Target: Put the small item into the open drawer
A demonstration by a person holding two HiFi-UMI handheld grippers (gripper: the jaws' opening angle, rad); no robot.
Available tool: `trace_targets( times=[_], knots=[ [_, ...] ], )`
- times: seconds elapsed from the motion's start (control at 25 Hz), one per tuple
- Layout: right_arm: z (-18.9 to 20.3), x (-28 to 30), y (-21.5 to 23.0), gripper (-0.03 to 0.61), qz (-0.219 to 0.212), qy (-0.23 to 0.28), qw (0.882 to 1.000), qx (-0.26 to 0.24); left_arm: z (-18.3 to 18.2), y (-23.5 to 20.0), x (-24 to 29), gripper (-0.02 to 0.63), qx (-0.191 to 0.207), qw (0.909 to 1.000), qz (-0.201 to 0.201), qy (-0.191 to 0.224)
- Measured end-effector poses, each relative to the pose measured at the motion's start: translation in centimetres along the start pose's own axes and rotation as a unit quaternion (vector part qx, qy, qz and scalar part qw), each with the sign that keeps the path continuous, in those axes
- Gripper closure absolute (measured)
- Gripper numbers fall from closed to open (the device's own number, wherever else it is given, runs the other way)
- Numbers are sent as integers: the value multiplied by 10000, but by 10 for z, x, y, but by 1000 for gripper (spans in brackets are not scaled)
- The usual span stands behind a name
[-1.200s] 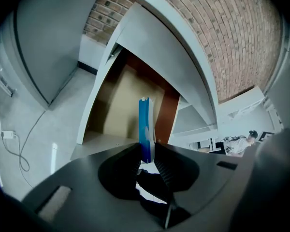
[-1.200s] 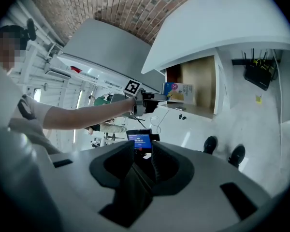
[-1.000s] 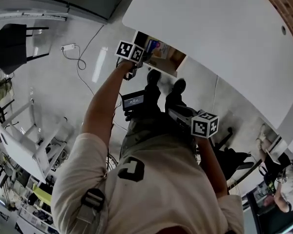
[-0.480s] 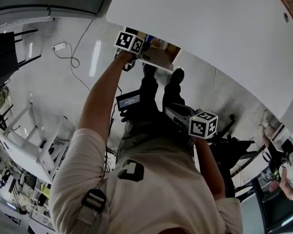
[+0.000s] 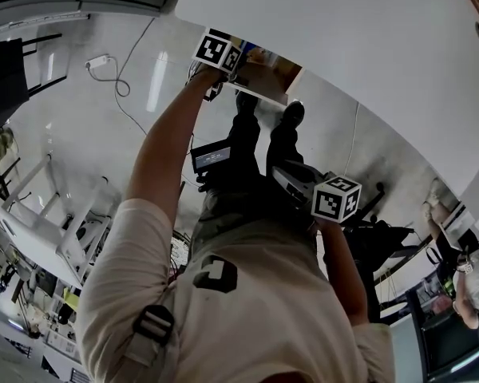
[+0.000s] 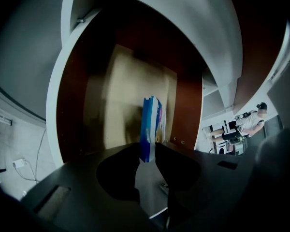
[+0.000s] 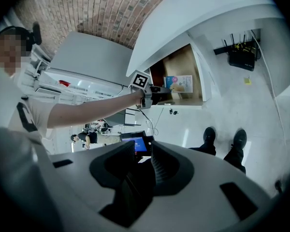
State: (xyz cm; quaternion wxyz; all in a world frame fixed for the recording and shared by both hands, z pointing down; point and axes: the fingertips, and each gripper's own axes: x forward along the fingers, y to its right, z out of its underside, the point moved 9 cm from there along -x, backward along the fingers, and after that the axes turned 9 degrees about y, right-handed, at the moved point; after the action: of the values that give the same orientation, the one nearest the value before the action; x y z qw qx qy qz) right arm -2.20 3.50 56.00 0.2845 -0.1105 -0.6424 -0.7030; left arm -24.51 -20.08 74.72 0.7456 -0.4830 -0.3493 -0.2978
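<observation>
The small item is a flat blue packet [image 6: 150,124]. It stands on edge inside the open wooden drawer [image 6: 121,95] under the white table. My left gripper [image 6: 146,161] points down into the drawer, and the packet's lower edge sits between its fingertips. Its jaws have just been opening and no longer look pressed on the packet. In the head view the left gripper [image 5: 236,69] is at the drawer [image 5: 270,84]. From the right gripper view, the packet [image 7: 180,83] shows in the drawer [image 7: 186,64] just past the left gripper [image 7: 160,91]. My right gripper [image 7: 142,151] hangs at waist height, slightly open and empty.
The white tabletop [image 5: 367,46] overhangs the drawer. The person's shoes [image 5: 291,114] stand just before it. A black device with a lit screen [image 5: 211,156] hangs at the waist. A cable and plug [image 5: 104,61] lie on the floor at left. A dark chair [image 5: 8,70] stands further left.
The left gripper has sunk a little further into the drawer with the packet. The head view has shifted slightly. The right gripper has stayed where it was.
</observation>
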Motion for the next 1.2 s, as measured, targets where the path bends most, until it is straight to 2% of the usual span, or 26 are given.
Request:
trace_targets(
  times=[0.52,0.6,0.84,1.2],
  knots=[
    [-4,5,-2,485,-34,-70,10000,-56,-5,-2,4,500,483,9973,-494,-241],
    [-5,5,-2,485,-45,-74,9999,-72,-7,-1,4,442,590,9962,-562,-299],
    [-9,5,-6,485,-50,-85,9999,-134,-9,-1,0,373,706,9943,-739,-305],
    [-19,14,-12,485,-133,-51,9996,-247,-15,4,-18,365,803,9949,-589,-141]
  ],
)
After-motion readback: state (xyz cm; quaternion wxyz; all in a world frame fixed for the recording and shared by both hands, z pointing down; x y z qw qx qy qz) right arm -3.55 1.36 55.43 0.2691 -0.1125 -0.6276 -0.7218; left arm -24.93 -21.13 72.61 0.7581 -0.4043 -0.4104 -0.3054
